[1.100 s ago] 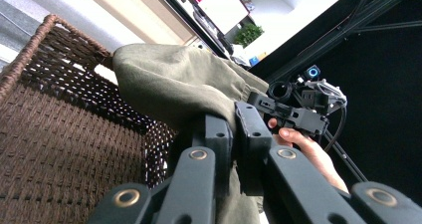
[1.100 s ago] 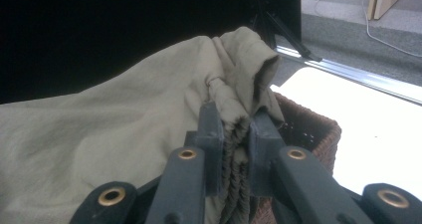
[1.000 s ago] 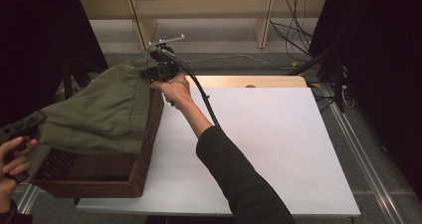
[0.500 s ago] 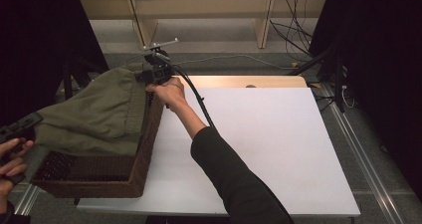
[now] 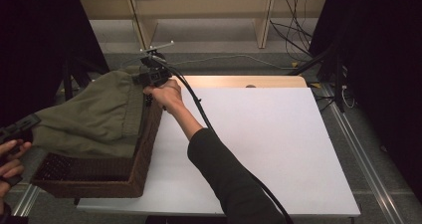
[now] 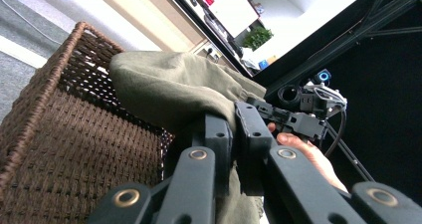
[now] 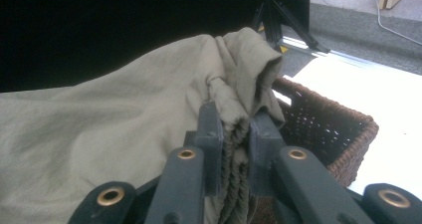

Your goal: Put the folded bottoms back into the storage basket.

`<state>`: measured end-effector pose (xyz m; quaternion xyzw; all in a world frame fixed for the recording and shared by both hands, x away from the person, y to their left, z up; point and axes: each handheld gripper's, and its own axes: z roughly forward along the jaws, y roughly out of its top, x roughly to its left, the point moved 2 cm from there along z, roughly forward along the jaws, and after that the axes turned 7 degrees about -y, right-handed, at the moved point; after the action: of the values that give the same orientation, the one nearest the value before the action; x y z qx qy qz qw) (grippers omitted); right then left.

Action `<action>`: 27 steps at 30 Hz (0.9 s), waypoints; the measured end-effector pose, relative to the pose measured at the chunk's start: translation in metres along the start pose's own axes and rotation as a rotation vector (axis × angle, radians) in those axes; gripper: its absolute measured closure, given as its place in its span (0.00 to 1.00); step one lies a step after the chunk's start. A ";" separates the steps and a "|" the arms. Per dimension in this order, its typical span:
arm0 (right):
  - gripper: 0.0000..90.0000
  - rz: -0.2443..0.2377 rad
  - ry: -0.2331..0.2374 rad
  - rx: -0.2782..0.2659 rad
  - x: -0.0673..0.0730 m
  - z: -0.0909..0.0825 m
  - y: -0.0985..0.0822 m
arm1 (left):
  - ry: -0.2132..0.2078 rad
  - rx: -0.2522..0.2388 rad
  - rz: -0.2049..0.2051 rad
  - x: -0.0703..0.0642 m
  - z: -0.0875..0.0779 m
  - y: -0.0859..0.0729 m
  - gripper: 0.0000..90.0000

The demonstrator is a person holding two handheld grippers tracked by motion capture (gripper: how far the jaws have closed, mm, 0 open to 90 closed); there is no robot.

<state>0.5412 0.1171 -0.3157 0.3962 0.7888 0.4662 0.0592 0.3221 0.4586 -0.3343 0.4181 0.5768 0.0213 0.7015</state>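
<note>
An olive-green garment hangs stretched over a brown wicker basket at the table's left. My right gripper holds its gathered waistband above the basket's far corner, jaws shut on the cloth. My left gripper at the left edge pinches the garment's other end, jaws shut on the fabric. In the left gripper view the right gripper and the hand around it show beyond the cloth.
The white table top lies to the right of the basket. The wicker wall rises under the cloth. A wooden shelf frame and cables stand behind the table. Dark curtains close both sides.
The right hand has shifted slightly toward the far left with the waistband. The garment stays taut over the basket. The left hand has kept still.
</note>
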 end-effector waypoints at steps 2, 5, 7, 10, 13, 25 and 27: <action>0.89 0.000 -0.002 0.000 0.000 0.001 0.000 | 0.002 0.005 0.001 0.000 0.001 0.000 0.94; 0.89 0.000 -0.003 0.003 0.000 0.001 -0.001 | 0.005 0.010 0.002 0.001 0.002 -0.001 0.94; 0.89 -0.002 -0.006 0.006 0.001 0.002 -0.002 | 0.009 0.014 -0.001 0.002 0.002 -0.002 0.94; 0.89 -0.006 -0.011 0.012 0.001 0.004 -0.003 | 0.017 0.018 -0.005 0.005 0.002 -0.002 0.94; 0.89 -0.005 -0.012 0.014 0.001 0.005 -0.004 | 0.023 0.020 -0.006 0.006 0.002 -0.002 0.94; 0.89 -0.010 -0.017 0.024 0.004 0.013 -0.009 | 0.041 0.024 -0.015 0.013 0.002 -0.004 0.94; 0.89 -0.012 -0.016 0.027 0.004 0.014 -0.010 | 0.045 0.025 -0.014 0.014 0.002 -0.004 0.94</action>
<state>0.5394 0.1275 -0.3301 0.3957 0.7971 0.4518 0.0628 0.3267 0.4619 -0.3473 0.4223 0.5954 0.0185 0.6833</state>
